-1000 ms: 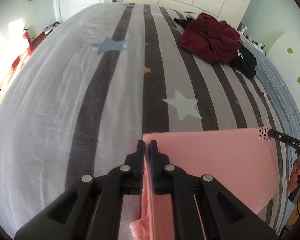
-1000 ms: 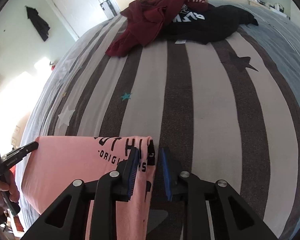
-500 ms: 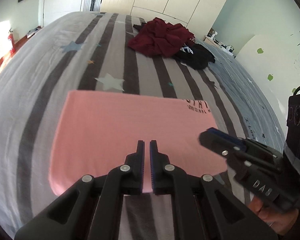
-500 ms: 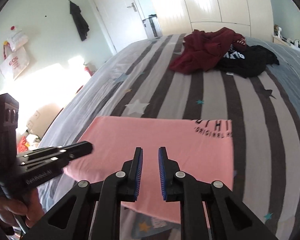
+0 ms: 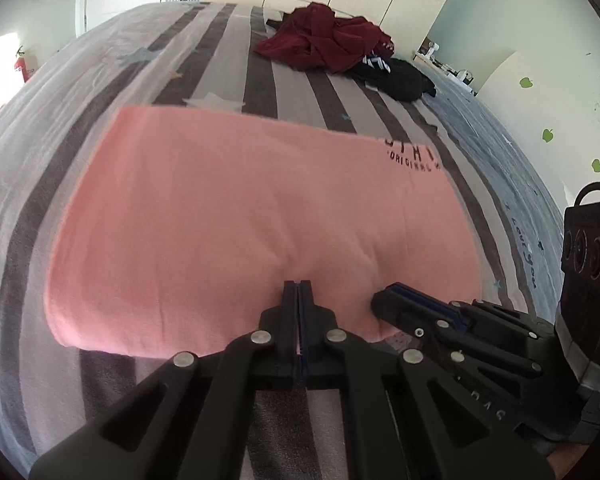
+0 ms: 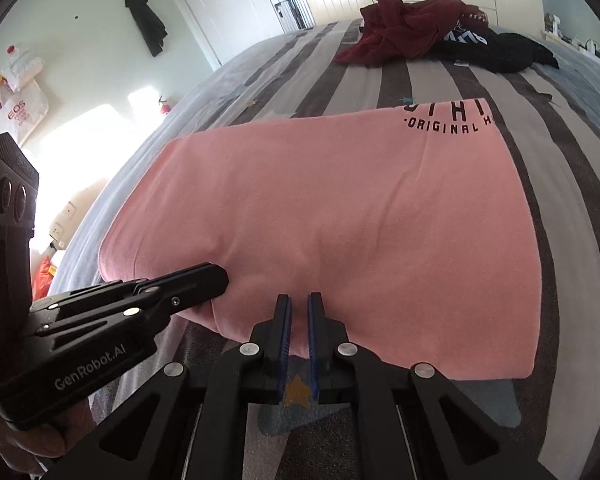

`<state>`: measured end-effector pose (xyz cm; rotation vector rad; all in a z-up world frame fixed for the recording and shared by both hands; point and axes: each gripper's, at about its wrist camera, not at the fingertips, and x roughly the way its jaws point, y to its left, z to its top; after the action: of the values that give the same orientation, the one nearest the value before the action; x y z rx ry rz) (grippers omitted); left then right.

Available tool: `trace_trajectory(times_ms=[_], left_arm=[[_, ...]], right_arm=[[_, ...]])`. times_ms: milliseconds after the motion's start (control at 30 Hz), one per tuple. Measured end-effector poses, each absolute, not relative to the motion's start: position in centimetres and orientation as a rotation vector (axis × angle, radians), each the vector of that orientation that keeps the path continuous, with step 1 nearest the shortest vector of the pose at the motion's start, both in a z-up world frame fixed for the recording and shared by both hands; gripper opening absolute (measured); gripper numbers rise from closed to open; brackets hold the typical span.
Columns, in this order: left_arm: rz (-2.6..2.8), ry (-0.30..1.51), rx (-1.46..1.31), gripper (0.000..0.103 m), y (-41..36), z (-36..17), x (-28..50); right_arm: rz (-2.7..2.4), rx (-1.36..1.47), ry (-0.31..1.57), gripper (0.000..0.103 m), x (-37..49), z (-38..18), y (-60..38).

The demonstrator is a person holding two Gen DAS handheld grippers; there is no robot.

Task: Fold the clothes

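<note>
Grippers first: our left gripper (image 5: 299,285) is closed at the pink shirt's (image 5: 240,216) near edge, pinching w/ fabric between its fingers; right gripper (image 6: 299,300) has a narrow gap, holding nothing. Shirt lies flat near the bed's (image 5: 100,92) near edge, folded to a rectangle, black lettering at far right corner. We'd judge: press near hem flat, keep edges aligned, avoid dragging. Farther, toward the far edge: maroon garment (image 5: 324,38), black garment (image 5: 396,76).
</note>
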<state>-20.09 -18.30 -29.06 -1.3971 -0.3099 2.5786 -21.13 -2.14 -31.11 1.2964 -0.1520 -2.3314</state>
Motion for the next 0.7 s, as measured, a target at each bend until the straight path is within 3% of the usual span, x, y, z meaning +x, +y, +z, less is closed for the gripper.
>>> trace_trajectory(times_ms=[200, 300, 500, 700], left_arm=[[2.666, -0.283, -1.430, 0.002, -21.9, -29.8, -19.9], [2.641, -0.246, -1.439, 0.002, -22.1, -30.6, -19.7], [2.713, -0.275, -1.425, 0.002, -23.9, -28.8, -19.8], [2.713, -0.278, -1.452, 0.002, -25.1, -30.3, -19.9]], right_arm=[[-2.414, 1.287, -0.133, 0.006, -22.7, -30.8, 0.0], [-2.396, 1.302, -0.099, 0.000, -22.7, -32.6, 0.8], [-2.474, 1.274, -0.119, 0.000, -23.1, -30.5, 2.6], [-2.470, 1.304, -0.097, 0.000, -23.4, -32.5, 4.1]])
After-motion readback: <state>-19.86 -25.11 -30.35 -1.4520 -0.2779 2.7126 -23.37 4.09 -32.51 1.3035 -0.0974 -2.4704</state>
